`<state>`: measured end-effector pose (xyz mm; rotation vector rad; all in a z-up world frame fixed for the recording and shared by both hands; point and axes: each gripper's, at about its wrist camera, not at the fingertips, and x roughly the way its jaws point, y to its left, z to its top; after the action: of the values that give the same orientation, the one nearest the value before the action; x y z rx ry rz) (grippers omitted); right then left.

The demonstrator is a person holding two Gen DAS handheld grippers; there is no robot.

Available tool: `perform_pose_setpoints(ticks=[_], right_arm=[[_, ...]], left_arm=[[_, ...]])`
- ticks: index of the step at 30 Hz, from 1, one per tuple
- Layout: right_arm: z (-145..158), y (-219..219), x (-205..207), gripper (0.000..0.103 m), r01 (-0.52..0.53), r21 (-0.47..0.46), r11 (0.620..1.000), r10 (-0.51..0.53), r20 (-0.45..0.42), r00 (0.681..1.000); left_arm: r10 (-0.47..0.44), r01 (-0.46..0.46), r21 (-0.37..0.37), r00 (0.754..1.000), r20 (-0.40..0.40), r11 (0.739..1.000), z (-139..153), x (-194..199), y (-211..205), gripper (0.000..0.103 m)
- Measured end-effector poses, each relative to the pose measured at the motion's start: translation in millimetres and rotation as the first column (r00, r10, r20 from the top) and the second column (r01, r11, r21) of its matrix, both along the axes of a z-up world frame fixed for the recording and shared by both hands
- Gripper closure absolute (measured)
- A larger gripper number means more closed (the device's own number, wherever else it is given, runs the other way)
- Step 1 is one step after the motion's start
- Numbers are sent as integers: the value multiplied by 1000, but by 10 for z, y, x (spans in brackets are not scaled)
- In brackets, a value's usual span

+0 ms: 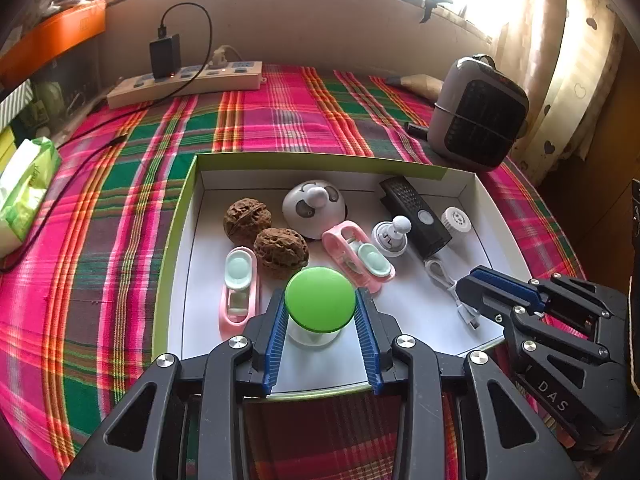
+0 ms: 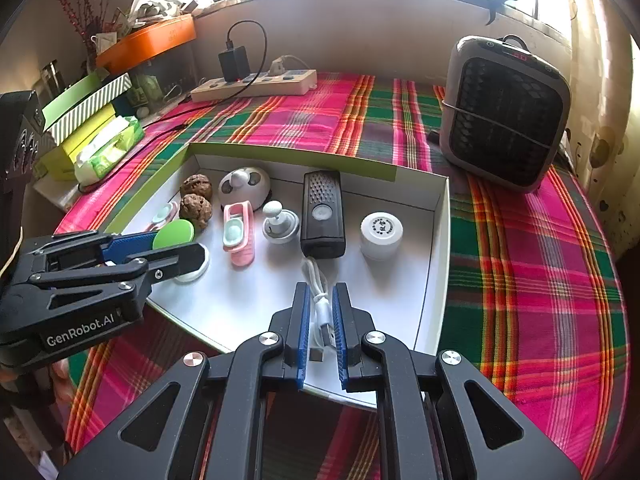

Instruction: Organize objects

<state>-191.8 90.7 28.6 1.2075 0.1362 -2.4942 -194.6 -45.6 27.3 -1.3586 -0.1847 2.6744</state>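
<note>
Two grippers are working over the white box [image 1: 192,208], which is lying on the plaid cloth [image 1: 280,116]. The left gripper [image 1: 320,312] is straddling the green-capped jar [image 1: 320,300] at the near edge of the box, its blue pads [image 1: 278,332] sitting right at the cap's sides; whether they are actually pressing on it is not clear from either view. The right gripper [image 2: 320,328] is clamped tight on the white cable [image 2: 320,304], near the box's near right corner, just in front of the black remote [image 2: 322,216].

Other things are sitting deeper in the box: two walnuts [image 1: 264,236], a pair of pink clips [image 1: 240,288], a round white toy [image 1: 314,208], a knobbed white stand [image 1: 390,234] and a small white cap [image 2: 381,234].

The cable is looking light and limp, so it is likely to sag and trail once lifted; taking it at the bunched loops rather than the plug end should be keeping it together. The jar seems light but smooth and rounded, probably slippery at the cap rim, so gripping lower, on the clear body, looks safer. Walnuts are hard and prone to rolling.
</note>
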Motion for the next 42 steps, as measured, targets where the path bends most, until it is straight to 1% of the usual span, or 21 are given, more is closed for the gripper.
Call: perform_pose_setpoints(ticks=[3,6,11,15,17,20,22,26,28,31,38,42], right_arm=[[3,0,-1,91,1,2,1000,-1,-1,1000],[5,-1,1,90,-1,1,1000,1,-1,1000],[21,-3,18,78,6,-12,1000,-6,-2,1000],[37,-15,56,75,12,-15,1000,-12,-8,1000],[53,-15,84,68,15,-25,1000,-16,-12,1000],[82,-12,134,62,21,-43,999,-22,-23,999],[97,-14,174,62,29,-52,998,-30,-27,999],[124,-46,277,61,37,-42,998,-39,-47,998],[136,-51,326,61,35,-43,998,-38,-56,998],[158,-54,400,61,39,-49,998,-42,-61,997],[209,-53,562,61,54,-45,998,-58,-89,994],[225,-60,643,61,60,-45,997,-65,-100,993]], left_arm=[[4,-4,7,1000,3,1000,2,-8,-10,70],[7,-7,7,1000,-2,1000,15,-3,-14,67],[12,-12,12,1000,-16,1000,48,20,-30,66],[19,-19,13,1000,-23,1000,68,61,-36,66],[21,-21,0,999,-37,1000,92,105,-24,66],[27,-27,-8,998,-56,1000,136,167,-14,66],[34,-35,-14,997,-71,999,164,216,-9,66],[42,-49,-59,994,-102,997,206,326,20,66],[41,-46,-49,993,-108,998,222,383,20,66],[48,-56,-68,991,-125,996,243,472,45,66],[56,-66,-65,989,-137,996,270,637,54,66],[58,-69,-76,988,-145,995,275,720,71,66]])
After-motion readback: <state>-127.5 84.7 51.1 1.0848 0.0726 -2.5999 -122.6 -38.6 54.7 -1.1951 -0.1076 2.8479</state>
